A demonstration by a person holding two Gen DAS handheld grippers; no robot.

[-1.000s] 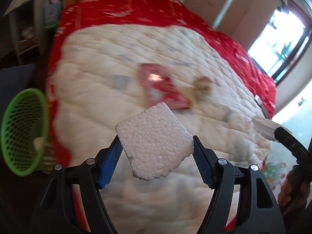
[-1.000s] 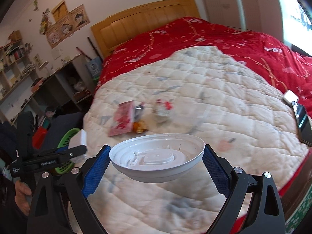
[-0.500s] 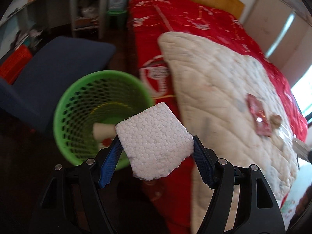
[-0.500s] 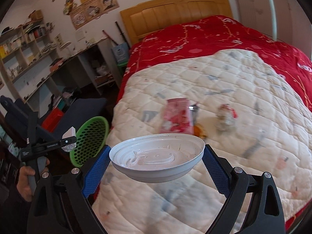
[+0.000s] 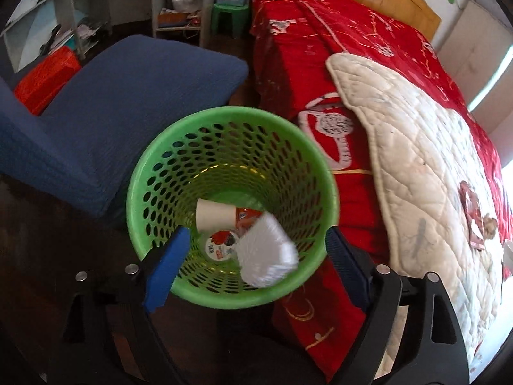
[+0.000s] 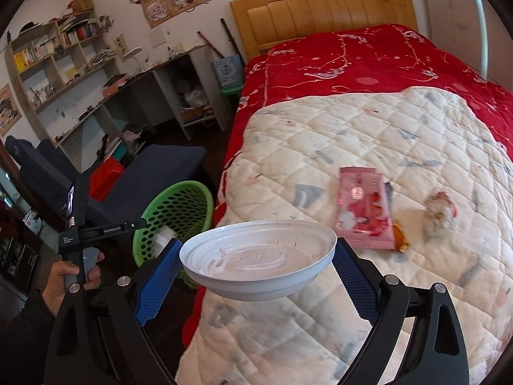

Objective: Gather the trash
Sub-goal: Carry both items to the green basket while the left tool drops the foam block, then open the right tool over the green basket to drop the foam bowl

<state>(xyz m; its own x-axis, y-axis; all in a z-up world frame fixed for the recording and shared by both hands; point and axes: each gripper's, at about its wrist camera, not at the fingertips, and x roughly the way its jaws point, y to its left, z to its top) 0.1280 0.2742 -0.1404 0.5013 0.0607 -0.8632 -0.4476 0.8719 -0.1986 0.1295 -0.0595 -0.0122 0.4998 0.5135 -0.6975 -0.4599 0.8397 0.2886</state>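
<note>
I see the bed (image 6: 368, 64), red cover w/ a white quilt (image 6: 368, 134) on top. On the quilt: pink wrapper (image 6: 364, 208), orange scrap at its 5 o'clock, crumpled wad (image 6: 439, 213) at its 3. Green basket (image 5: 320, 166) stands on dark floor (image 5: 48, 272) beside the bed.

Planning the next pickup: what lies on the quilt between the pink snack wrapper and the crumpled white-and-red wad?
In the right wrist view, only bare quilt separates the pink snack wrapper from the crumpled wad.

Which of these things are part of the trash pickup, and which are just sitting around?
Part of the job: green basket, falling foam piece, white lid in the right tongs, pink wrapper on the quilt.

Just lying about: blue chair, bookshelf, headboard.
</note>
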